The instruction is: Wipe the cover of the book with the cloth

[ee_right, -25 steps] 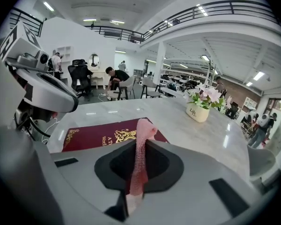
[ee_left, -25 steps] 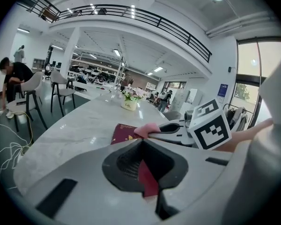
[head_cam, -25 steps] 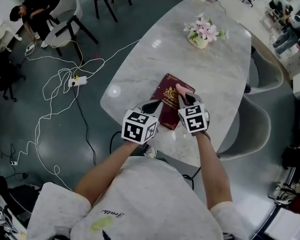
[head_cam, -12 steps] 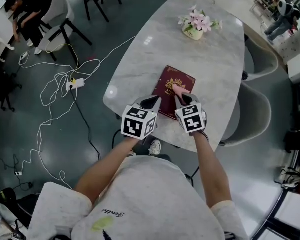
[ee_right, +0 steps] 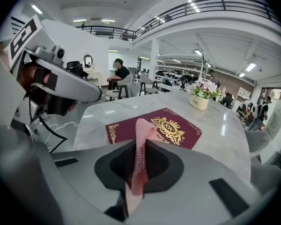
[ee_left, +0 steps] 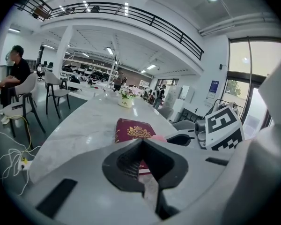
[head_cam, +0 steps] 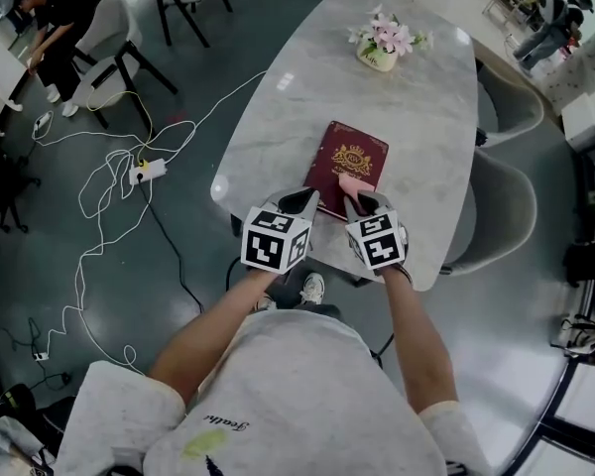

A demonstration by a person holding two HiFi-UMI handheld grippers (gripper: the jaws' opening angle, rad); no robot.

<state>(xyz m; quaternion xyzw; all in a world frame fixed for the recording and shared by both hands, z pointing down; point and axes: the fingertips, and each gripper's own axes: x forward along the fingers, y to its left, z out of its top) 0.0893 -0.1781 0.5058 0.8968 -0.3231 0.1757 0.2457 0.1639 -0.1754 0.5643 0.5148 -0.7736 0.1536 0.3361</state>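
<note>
A maroon book (head_cam: 352,157) with a gold crest lies flat on the marble table (head_cam: 278,127), close to its near edge. My right gripper (head_cam: 358,202) is shut on a pink cloth (head_cam: 354,183), which drapes forward onto the near part of the cover. In the right gripper view the cloth (ee_right: 141,139) rises between the closed jaws in front of the book (ee_right: 178,128). My left gripper (head_cam: 305,202) hovers at the book's near-left corner, jaws shut with nothing in them; its view shows the book (ee_left: 131,128) just beyond the tip (ee_left: 141,142).
A small pot of pink flowers (head_cam: 381,44) stands at the table's far end. Grey chairs (head_cam: 501,216) sit along the right side. White cables and a power strip (head_cam: 149,170) lie on the floor at left, where a person (head_cam: 52,13) sits by more chairs.
The right gripper has drawn the pink cloth back along the cover from its far right part toward its near edge. The left gripper stays beside the book.
</note>
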